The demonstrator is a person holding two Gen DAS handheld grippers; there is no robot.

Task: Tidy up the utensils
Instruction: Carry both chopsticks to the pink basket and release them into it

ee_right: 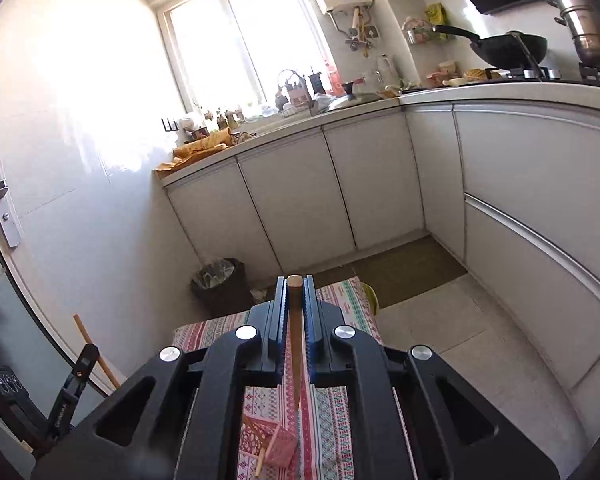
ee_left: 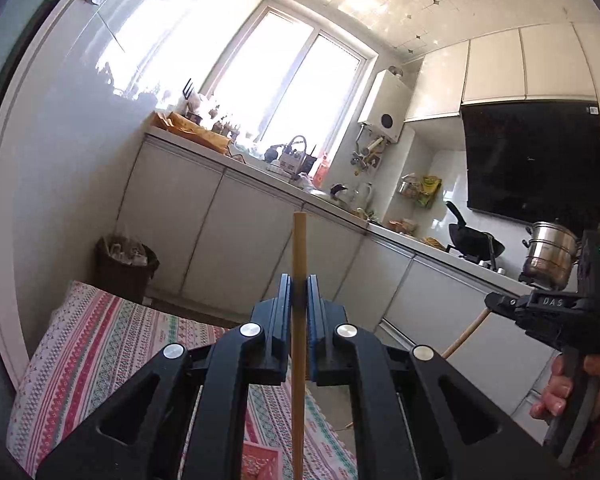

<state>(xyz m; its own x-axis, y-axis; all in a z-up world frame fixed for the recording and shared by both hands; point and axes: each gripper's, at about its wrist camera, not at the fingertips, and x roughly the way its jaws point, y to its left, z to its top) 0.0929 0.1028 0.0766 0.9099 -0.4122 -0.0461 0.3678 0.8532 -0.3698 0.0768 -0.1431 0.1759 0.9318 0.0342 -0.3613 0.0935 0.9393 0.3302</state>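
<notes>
Between the blue pads of the left gripper (ee_left: 299, 294) stands one pale wooden chopstick (ee_left: 299, 264), pinched upright, its blunt end poking above the fingertips and its shaft running down out of the bottom of the left wrist view. Over on the right, same story: the right gripper (ee_right: 295, 298) is clamped on a darker wooden chopstick (ee_right: 295, 328), whose thin end reaches down toward the table. So both tongs are closed, each on a stick, both lifted clear.

Below them, the striped tablecloth (ee_right: 332, 412) carries a pink patterned holder (ee_right: 281, 446) with what looks like another stick lying at its edge; I can't tell how many are in or beside it. My read: the pair is picked up but not yet delivered, so the placing remains, perhaps into that holder.

Further out, white cabinets (ee_right: 284, 196), a bin (ee_right: 219, 284) by the wall, a wok (ee_right: 512, 46) on the stove.
</notes>
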